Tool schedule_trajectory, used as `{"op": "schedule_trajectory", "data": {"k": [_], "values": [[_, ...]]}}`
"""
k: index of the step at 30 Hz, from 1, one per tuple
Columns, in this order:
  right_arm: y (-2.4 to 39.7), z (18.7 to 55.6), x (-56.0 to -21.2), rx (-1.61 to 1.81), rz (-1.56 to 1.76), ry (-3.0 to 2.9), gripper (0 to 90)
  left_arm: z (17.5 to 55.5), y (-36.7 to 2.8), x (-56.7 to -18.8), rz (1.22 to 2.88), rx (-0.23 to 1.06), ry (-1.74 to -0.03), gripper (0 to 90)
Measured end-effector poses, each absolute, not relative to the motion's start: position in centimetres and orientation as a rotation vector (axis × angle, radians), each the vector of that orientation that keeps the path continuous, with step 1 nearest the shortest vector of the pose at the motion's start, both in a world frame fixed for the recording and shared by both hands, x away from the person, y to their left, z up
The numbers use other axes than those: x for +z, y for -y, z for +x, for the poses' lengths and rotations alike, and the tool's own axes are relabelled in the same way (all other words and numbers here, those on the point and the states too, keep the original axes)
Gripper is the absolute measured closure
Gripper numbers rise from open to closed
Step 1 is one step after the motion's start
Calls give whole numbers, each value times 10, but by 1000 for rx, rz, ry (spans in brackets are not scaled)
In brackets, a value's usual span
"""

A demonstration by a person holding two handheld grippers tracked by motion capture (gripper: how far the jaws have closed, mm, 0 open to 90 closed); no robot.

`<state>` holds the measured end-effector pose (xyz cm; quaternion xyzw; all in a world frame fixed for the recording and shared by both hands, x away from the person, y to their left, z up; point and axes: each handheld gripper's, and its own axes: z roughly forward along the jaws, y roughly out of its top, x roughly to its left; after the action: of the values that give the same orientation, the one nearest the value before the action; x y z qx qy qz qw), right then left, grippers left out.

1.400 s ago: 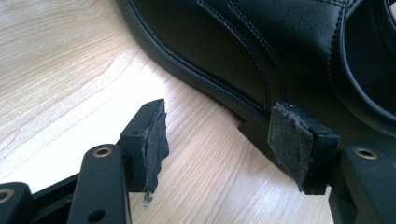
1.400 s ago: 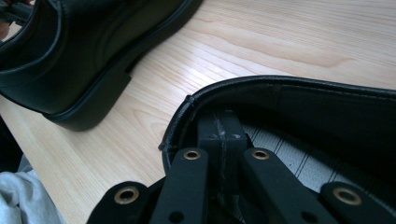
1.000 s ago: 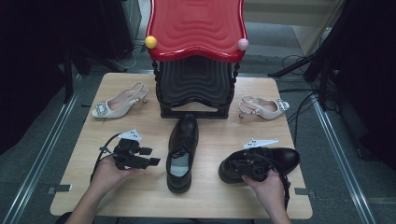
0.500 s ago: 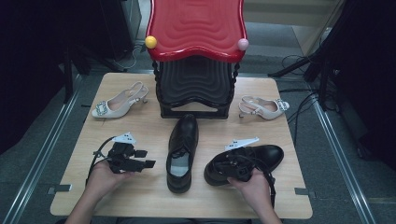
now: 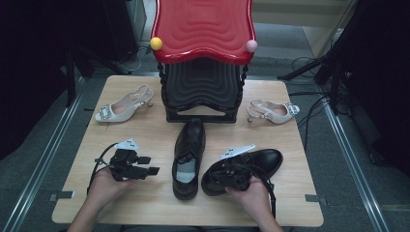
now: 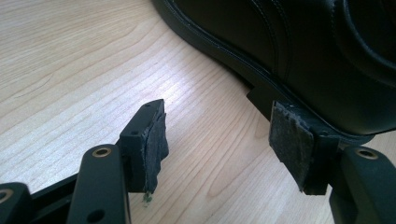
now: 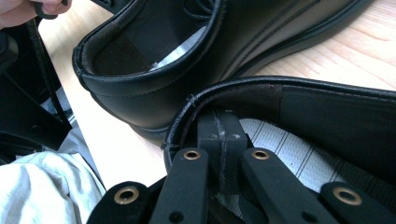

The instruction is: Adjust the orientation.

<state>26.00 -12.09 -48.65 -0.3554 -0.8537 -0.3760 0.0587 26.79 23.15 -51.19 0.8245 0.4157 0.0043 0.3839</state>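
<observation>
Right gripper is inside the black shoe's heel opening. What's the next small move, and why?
Probably slide the right black shoe a little further toward the middle black shoe and turn it parallel. The right gripper sits shut inside its heel collar, the shoe lies angled with a gap between them, and the left gripper waits open beside the middle shoe's heel.

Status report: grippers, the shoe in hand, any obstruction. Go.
Right gripper shut inside the right black shoe. Left gripper open, nothing held. Middle black shoe close beside it.
</observation>
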Motion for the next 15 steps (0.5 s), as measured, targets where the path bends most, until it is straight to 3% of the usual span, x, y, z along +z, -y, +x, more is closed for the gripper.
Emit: {"op": "schedule_trajectory", "data": {"k": [15], "values": [[139, 256, -470, -1284, -1097, 2591, 900, 273, -224, -511, 2115, 10, -1021, 369]]}}
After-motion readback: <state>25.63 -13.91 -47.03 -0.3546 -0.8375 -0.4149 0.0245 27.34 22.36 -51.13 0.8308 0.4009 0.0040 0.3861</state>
